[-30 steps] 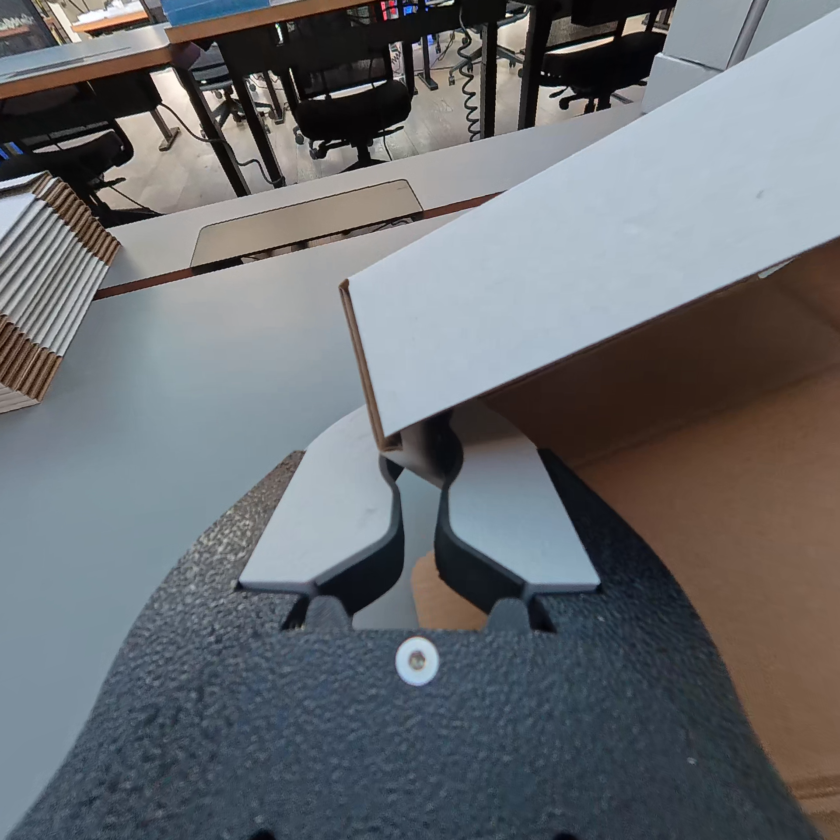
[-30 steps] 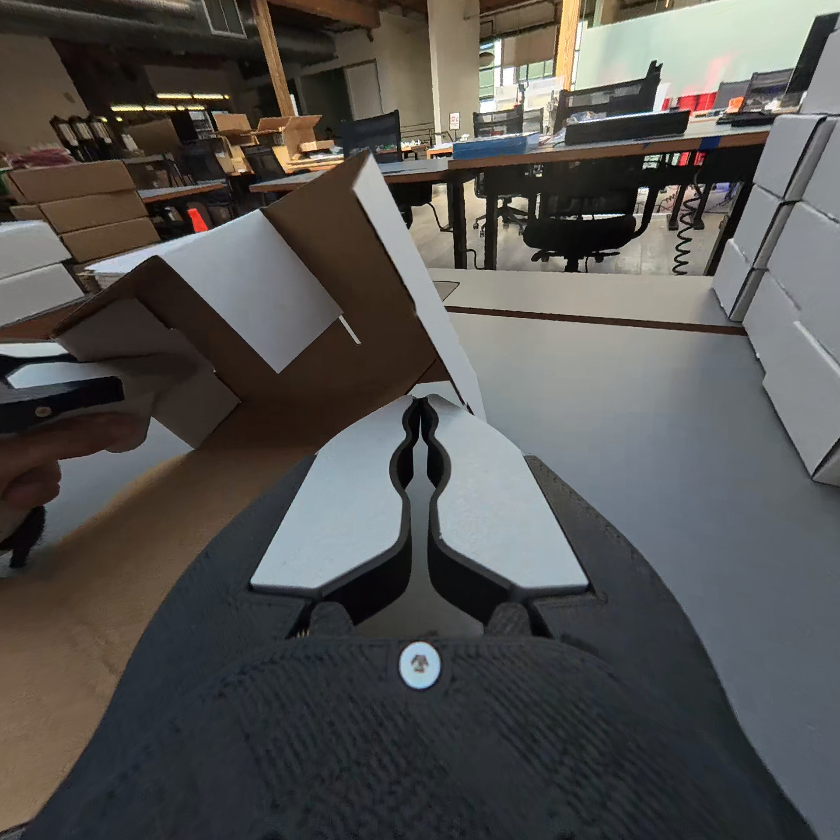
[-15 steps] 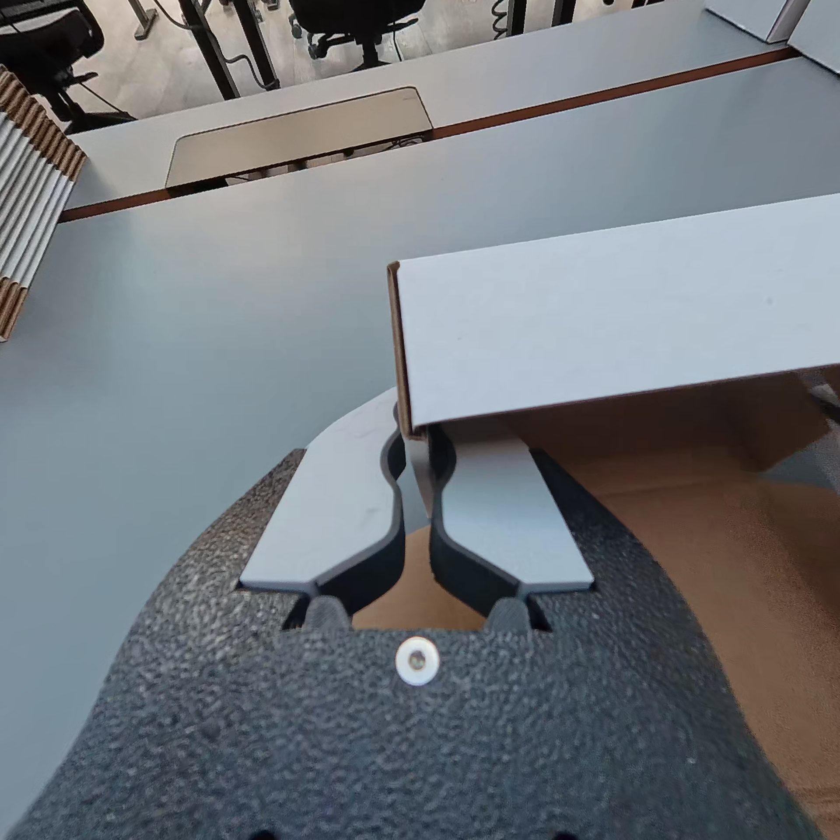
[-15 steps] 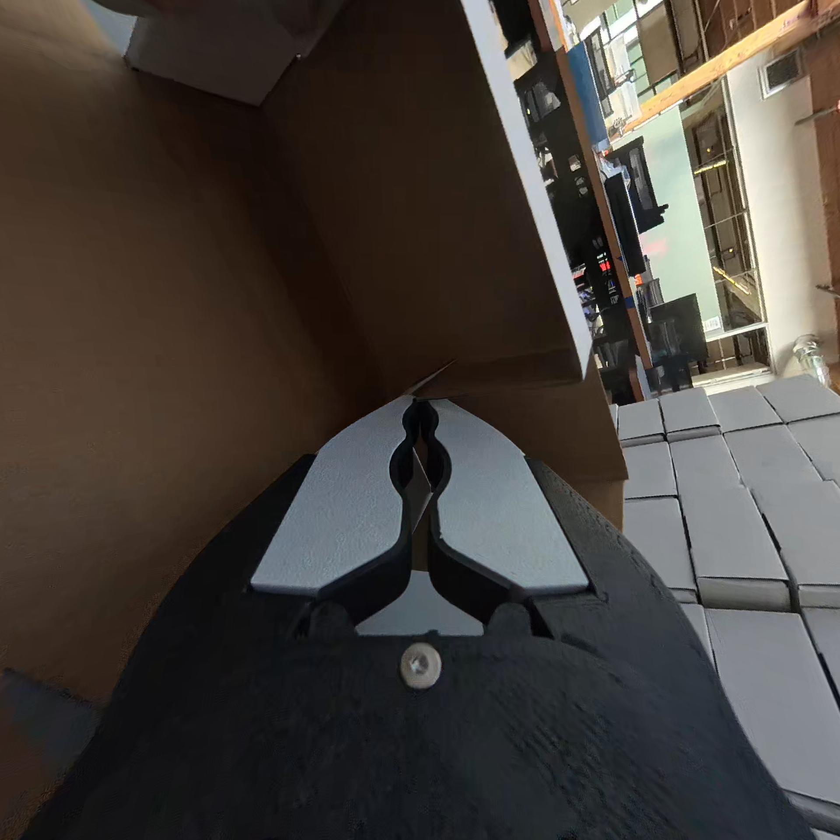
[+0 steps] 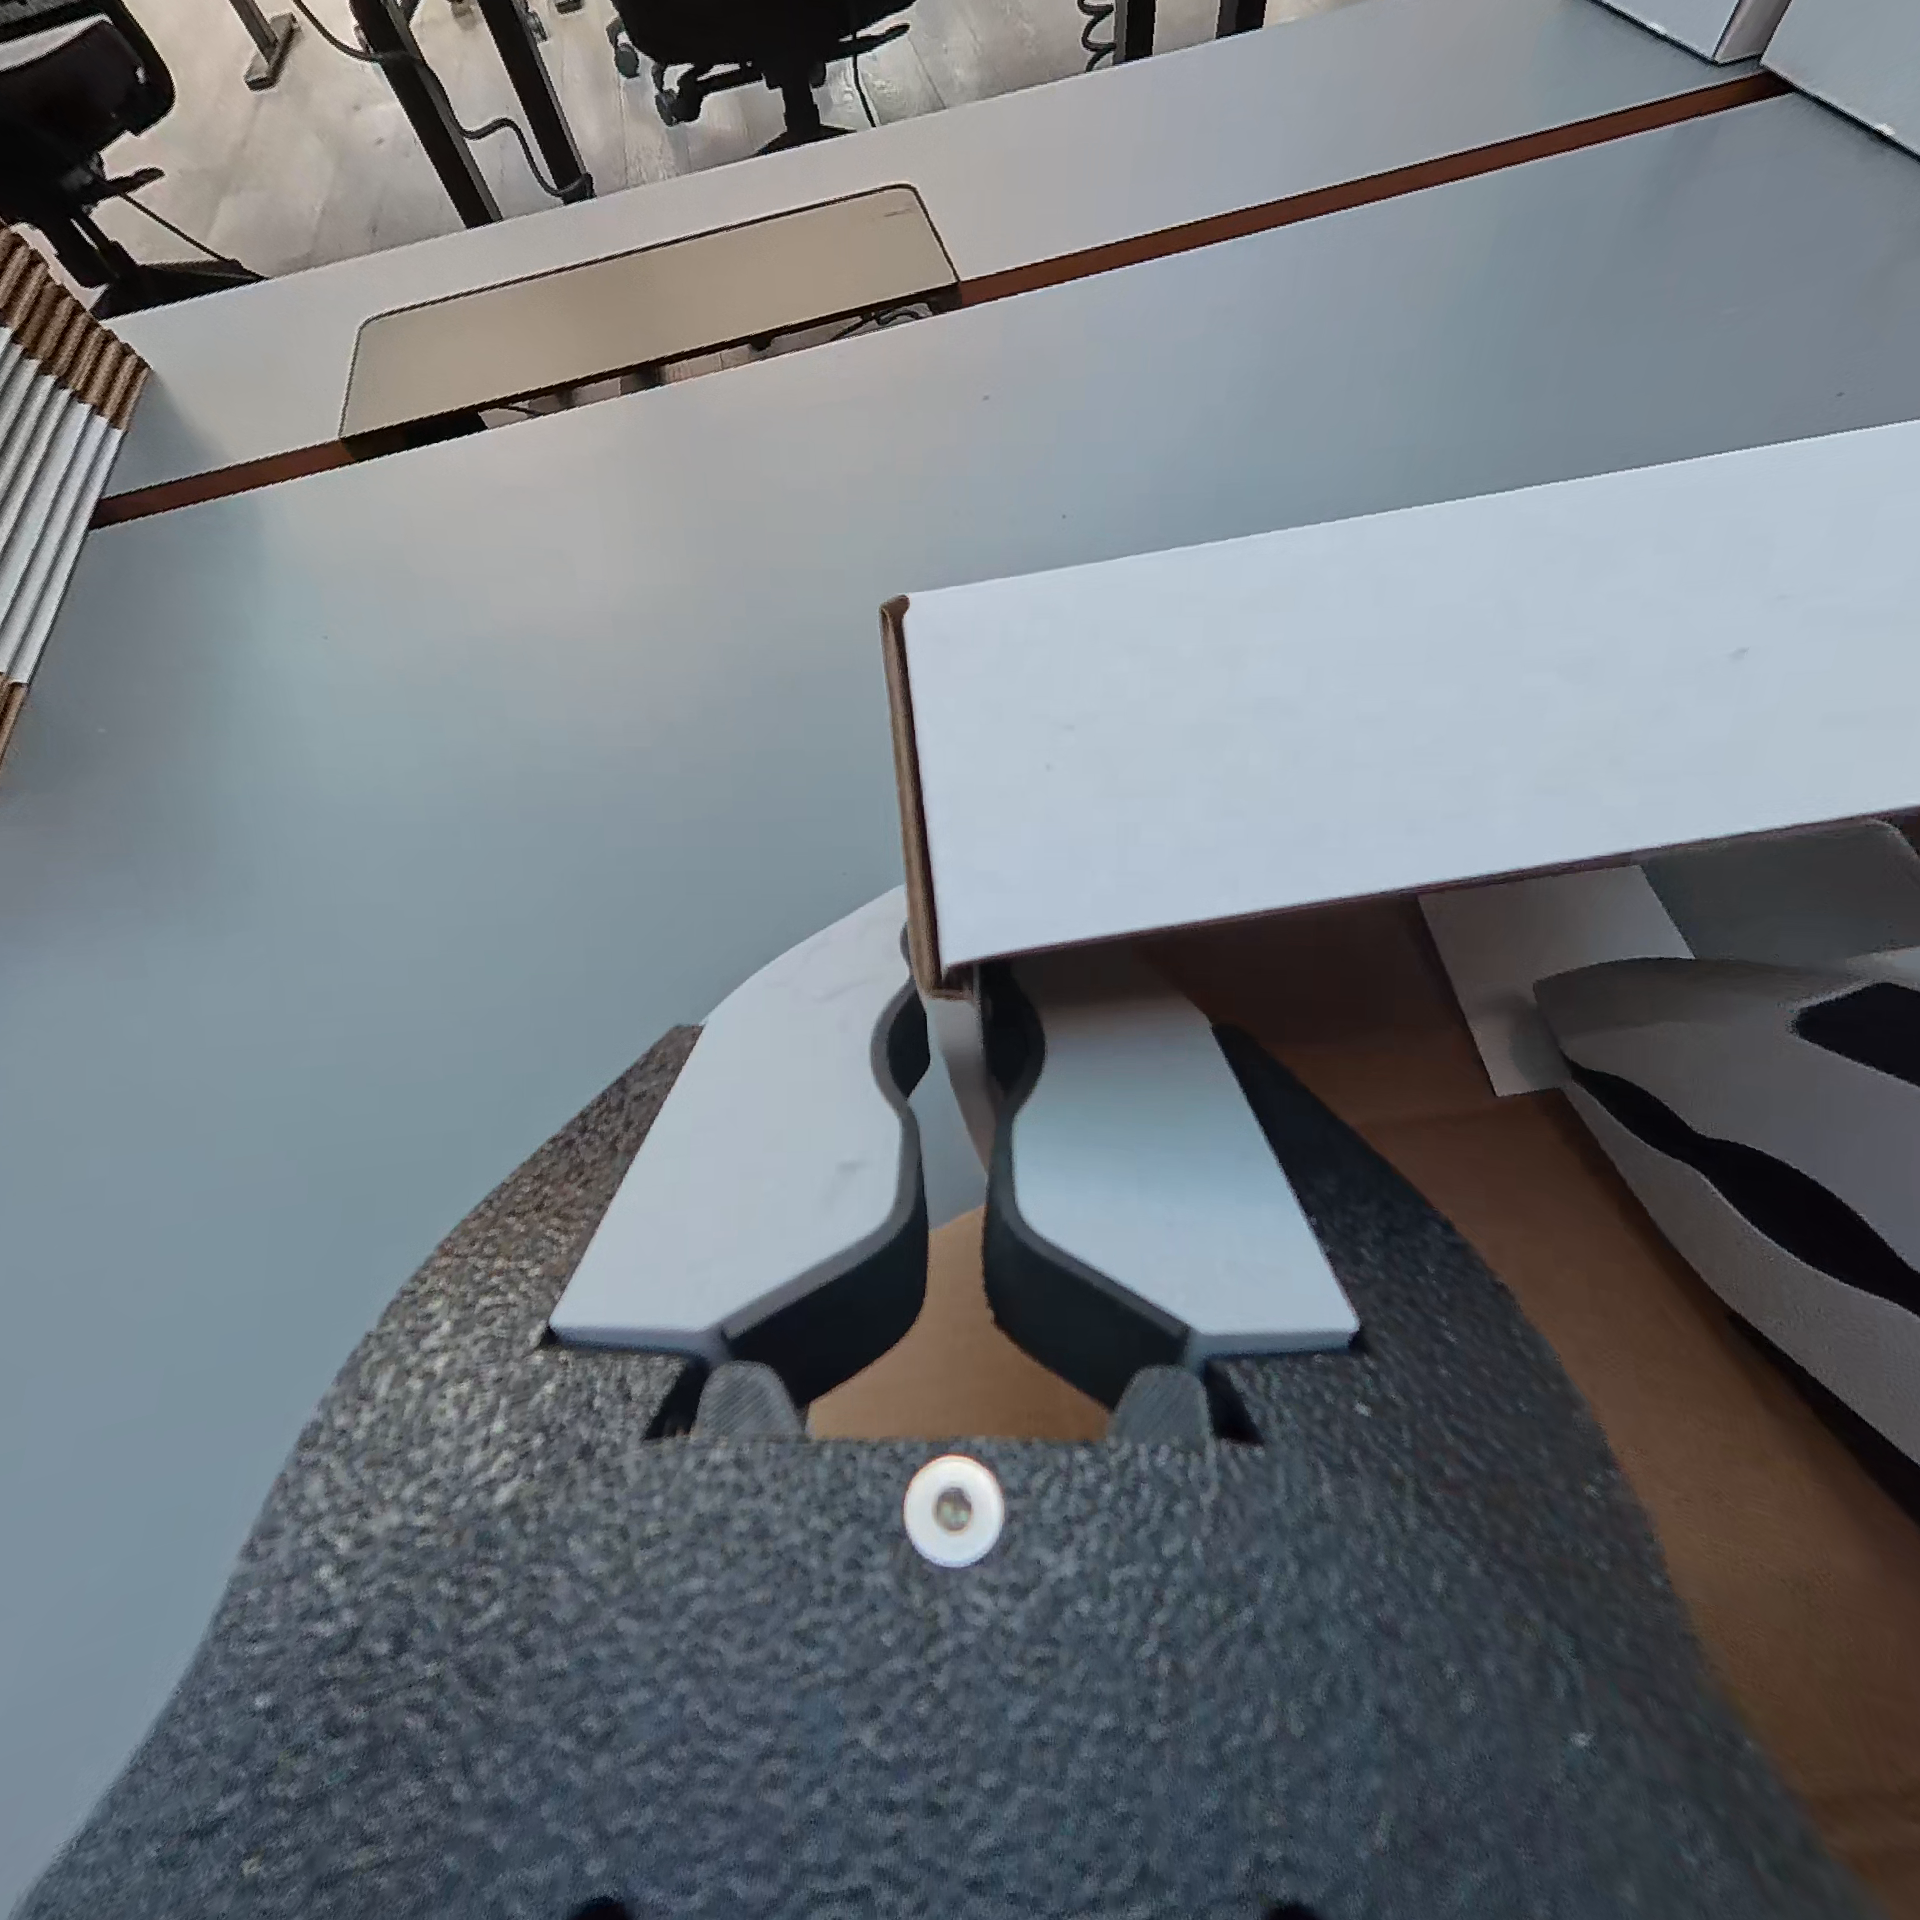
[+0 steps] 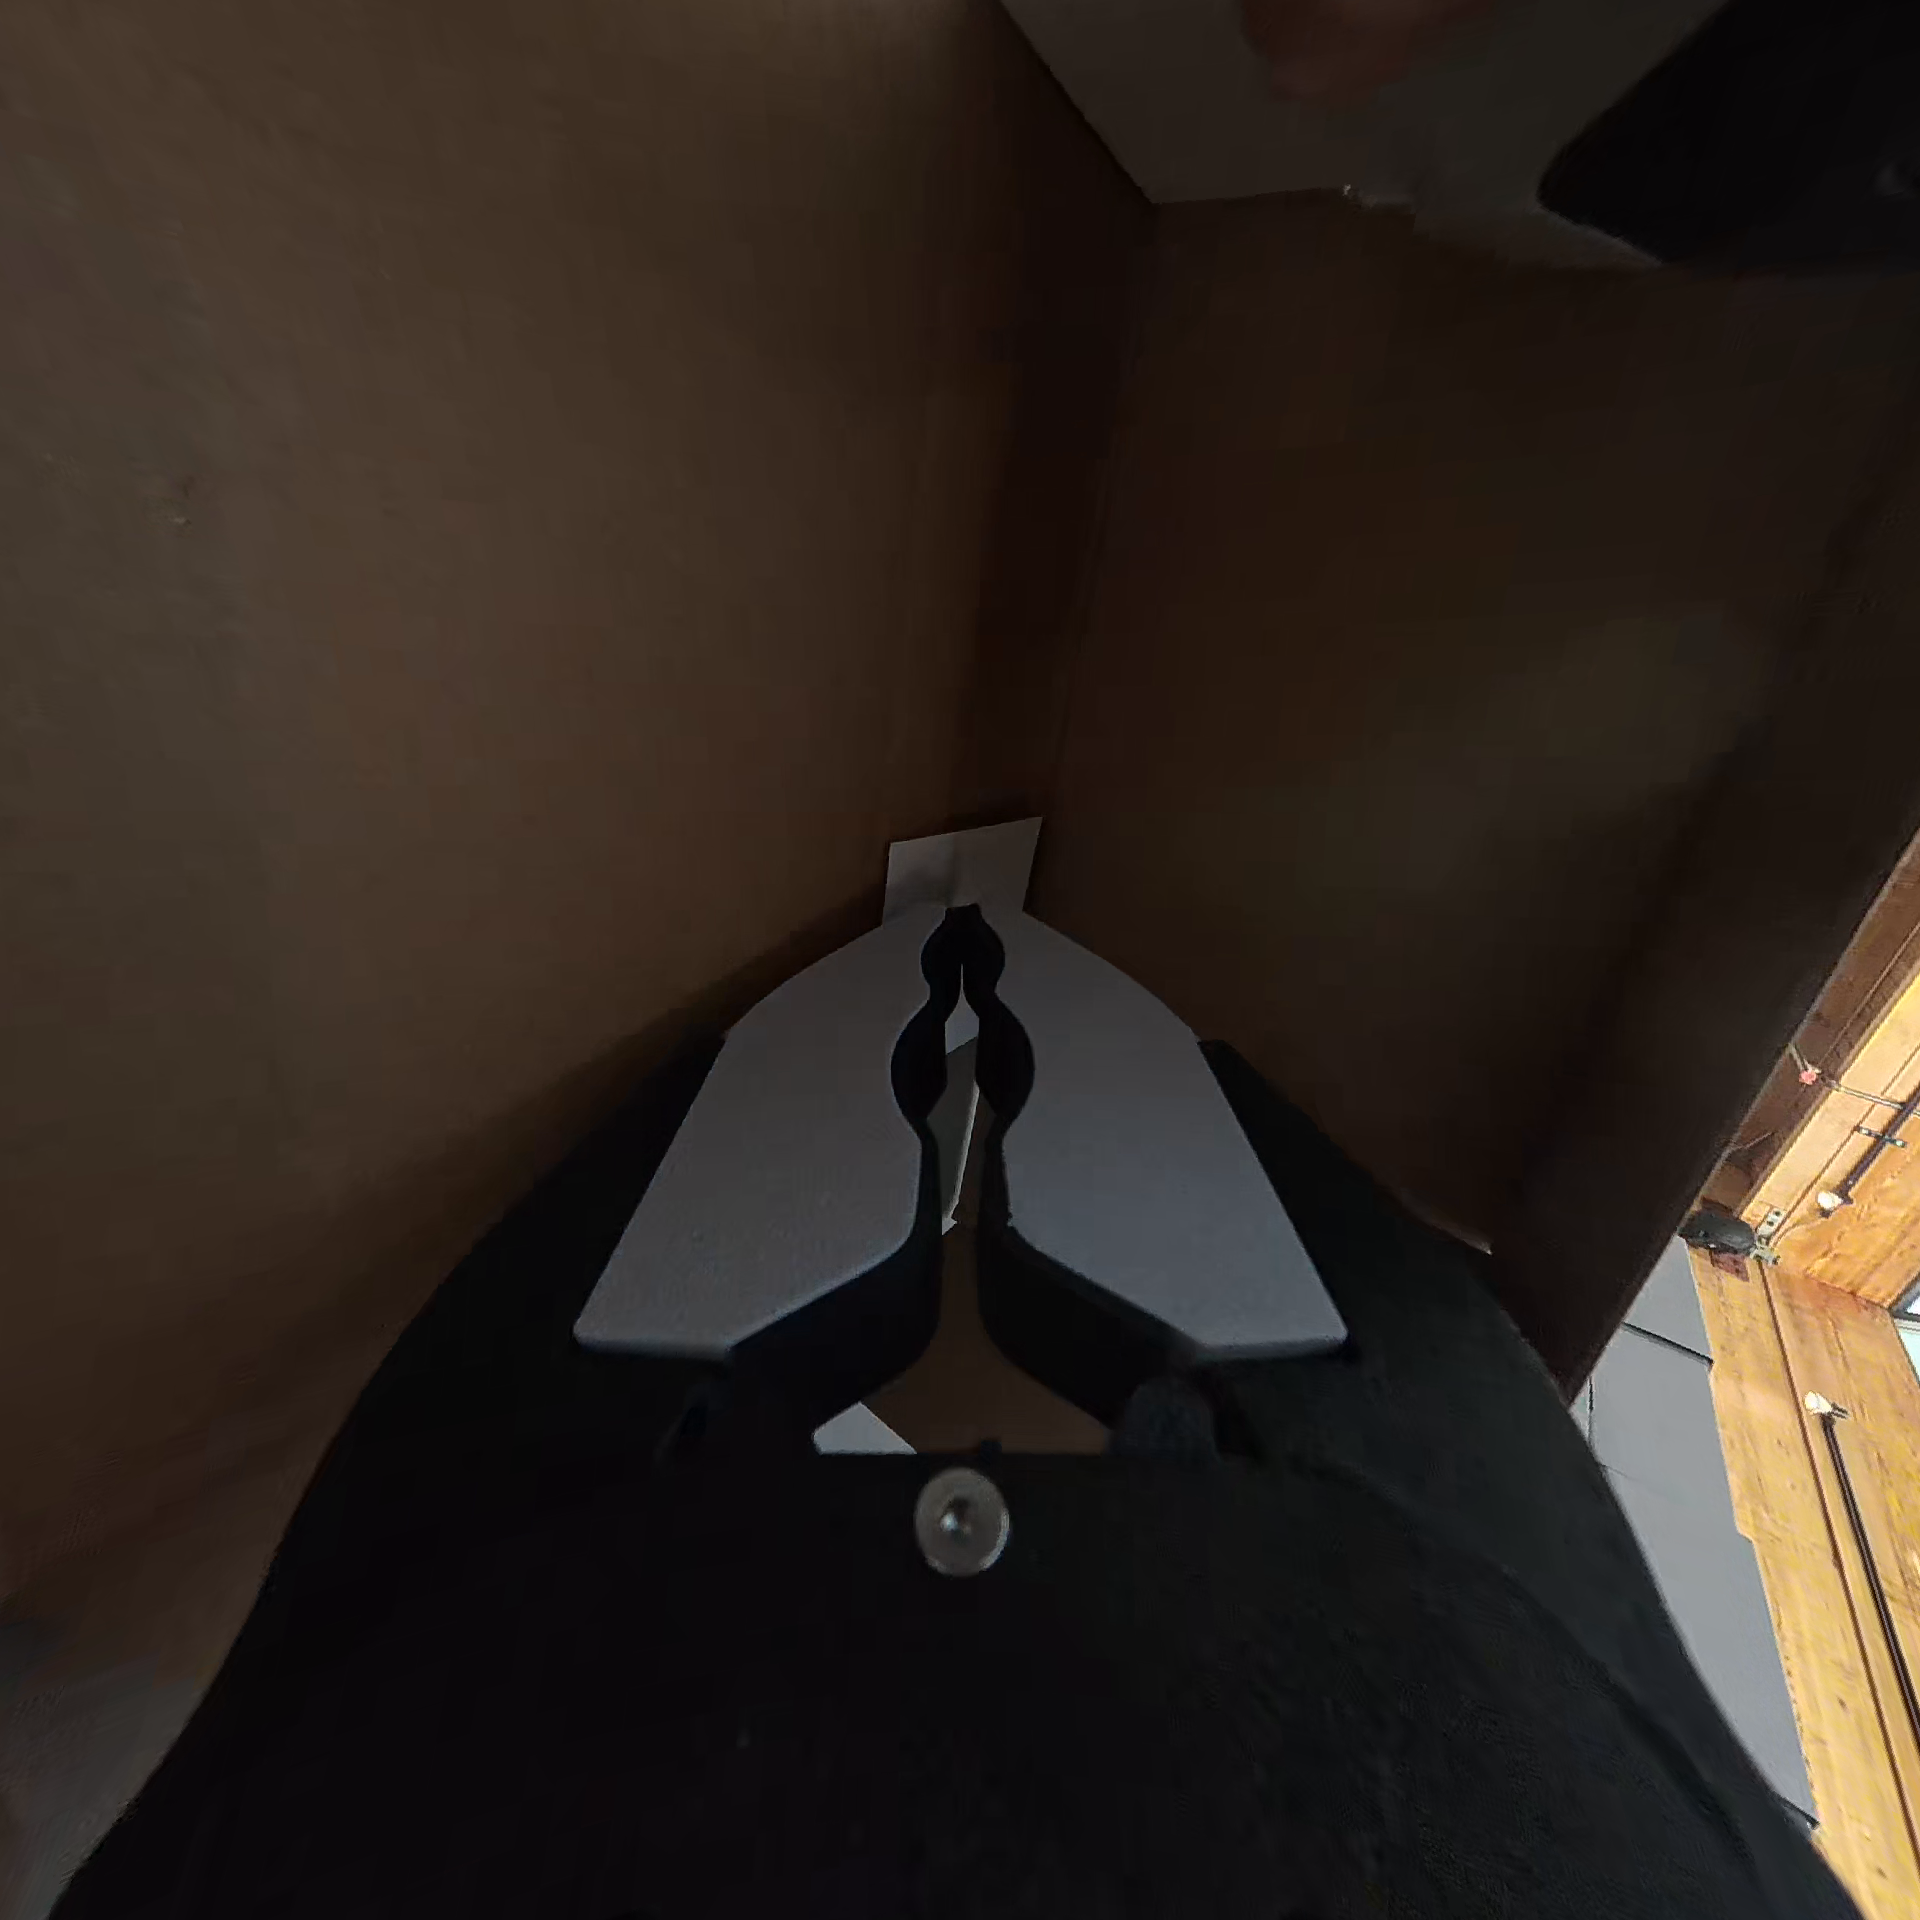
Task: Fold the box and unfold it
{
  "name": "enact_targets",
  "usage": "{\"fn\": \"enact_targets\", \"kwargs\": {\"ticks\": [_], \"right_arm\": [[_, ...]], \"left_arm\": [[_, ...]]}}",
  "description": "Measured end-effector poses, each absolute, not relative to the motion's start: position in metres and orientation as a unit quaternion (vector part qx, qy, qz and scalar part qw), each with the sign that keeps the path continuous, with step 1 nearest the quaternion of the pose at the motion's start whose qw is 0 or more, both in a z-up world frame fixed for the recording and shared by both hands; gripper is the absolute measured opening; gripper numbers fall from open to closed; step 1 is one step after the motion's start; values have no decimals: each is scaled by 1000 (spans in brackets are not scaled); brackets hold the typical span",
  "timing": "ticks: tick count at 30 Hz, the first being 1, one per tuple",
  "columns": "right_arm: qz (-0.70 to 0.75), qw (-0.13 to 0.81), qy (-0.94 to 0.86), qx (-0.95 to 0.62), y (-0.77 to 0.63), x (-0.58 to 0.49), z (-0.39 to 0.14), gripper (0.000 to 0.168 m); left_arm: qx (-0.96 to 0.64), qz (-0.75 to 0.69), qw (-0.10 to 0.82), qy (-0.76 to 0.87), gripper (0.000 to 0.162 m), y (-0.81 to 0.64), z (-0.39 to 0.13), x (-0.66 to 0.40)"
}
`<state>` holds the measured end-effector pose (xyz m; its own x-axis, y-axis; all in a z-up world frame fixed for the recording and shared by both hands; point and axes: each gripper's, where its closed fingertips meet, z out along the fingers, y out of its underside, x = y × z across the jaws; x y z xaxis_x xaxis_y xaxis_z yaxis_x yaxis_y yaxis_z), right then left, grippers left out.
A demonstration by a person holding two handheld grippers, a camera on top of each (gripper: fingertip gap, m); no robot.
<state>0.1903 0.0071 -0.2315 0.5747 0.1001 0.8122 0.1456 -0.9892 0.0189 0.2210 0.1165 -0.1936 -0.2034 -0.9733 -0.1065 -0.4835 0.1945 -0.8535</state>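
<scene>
Left claw (image 5: 951, 977): narrow, pinching a corner flap of the box (image 5: 1403, 748).
Right claw (image 6: 964, 920): narrow, pinching a white flap deep inside the box (image 6: 520, 468).
Box position: one, half-folded, held above the grey table (image 5: 468, 779).
Left view only: table, stack of flat cardboard (image 5: 47, 468), other claw (image 5: 1766, 1143).
Right view only: dark brown interior.
Hidden: box outline, cut off.

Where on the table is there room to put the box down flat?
The grey table is bare left of the left claw, between the standing white wall of the box and the stack of flat cardboard at the left edge. Right of the claw it is crowded: the box's brown floor and the right claw.
</scene>
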Motion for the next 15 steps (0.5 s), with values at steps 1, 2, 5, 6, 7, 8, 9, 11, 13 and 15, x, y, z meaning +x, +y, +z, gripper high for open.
{"fn": "enact_targets", "kwargs": {"ticks": [1, 2, 5, 6, 7, 8, 9, 11, 13, 15], "right_arm": [[-457, 30, -66, -887, 7, 190, -231, 0], [-455, 39, -60, -888, 7, 190, -231, 0], [-441, 77, -37, -893, 7, 190, -229, 0], [-438, 92, -28, -894, 6, 190, -226, 0], [-436, 110, -16, -893, 5, 189, -223, 0], [-430, 129, -4, -894, 4, 186, -219, 0], [-421, 151, 11, -895, 3, 181, -216, 0], [-402, 217, 39, -889, 3, 167, -203, 0], [-365, 306, 64, -877, 5, 147, -185, 0], [-319, 419, 92, -845, 4, 126, -157, 1]], "left_arm": [[-528, -354, 347, 689, 6, 116, -194, 221], [-529, -355, 348, 688, 6, 116, -194, 221], [-532, -352, 349, 686, 6, 116, -194, 223], [-533, -352, 348, 686, 6, 115, -194, 223], [-535, -353, 347, 685, 5, 115, -194, 224], [-536, -355, 347, 683, 5, 115, -194, 224], [-537, -358, 346, 681, 5, 115, -194, 225], [-536, -365, 349, 677, 5, 115, -193, 226], [-535, -369, 352, 674, 5, 114, -193, 227], [-535, -372, 349, 673, 5, 114, -193, 228]]}}
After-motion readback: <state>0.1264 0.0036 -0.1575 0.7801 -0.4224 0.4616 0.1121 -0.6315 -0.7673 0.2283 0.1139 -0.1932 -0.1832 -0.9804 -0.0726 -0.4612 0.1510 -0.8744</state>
